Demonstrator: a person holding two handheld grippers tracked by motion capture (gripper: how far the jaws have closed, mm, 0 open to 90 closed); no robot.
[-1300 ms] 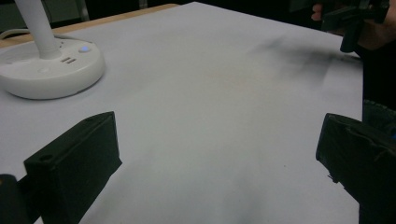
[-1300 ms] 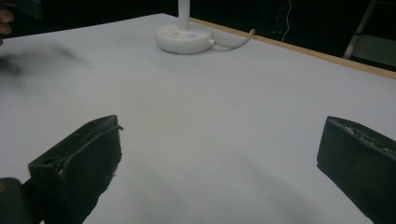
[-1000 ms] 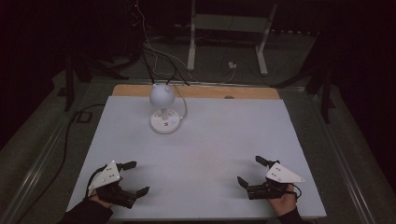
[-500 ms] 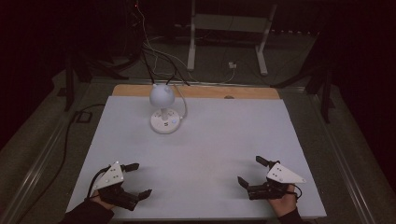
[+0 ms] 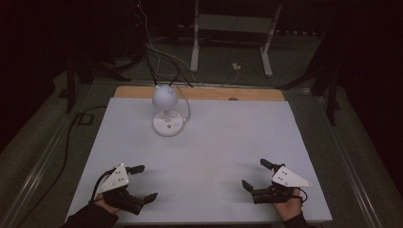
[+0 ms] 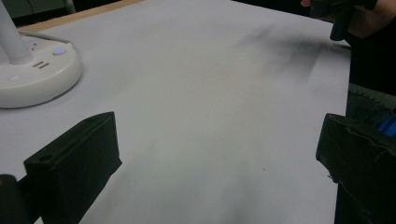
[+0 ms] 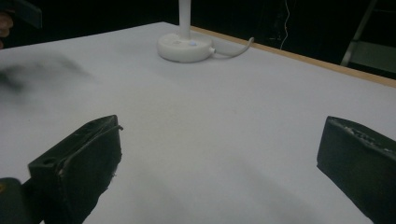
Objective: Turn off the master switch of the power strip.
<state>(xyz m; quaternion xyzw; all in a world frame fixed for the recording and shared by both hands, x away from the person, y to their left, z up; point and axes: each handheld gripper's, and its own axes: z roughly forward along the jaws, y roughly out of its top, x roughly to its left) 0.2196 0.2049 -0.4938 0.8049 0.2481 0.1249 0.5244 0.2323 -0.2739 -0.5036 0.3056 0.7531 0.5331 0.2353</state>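
Right gripper jaws wide apart, white table, lamp base

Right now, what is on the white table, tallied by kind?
Desk lamp: 1
Hand-held claws: 2, left claw and right claw, both open and empty
Total: 3

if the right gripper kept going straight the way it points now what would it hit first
Probably nothing soon: the right gripper points leftward over bare table. The lamp base sits left of its line, though depth is unclear.
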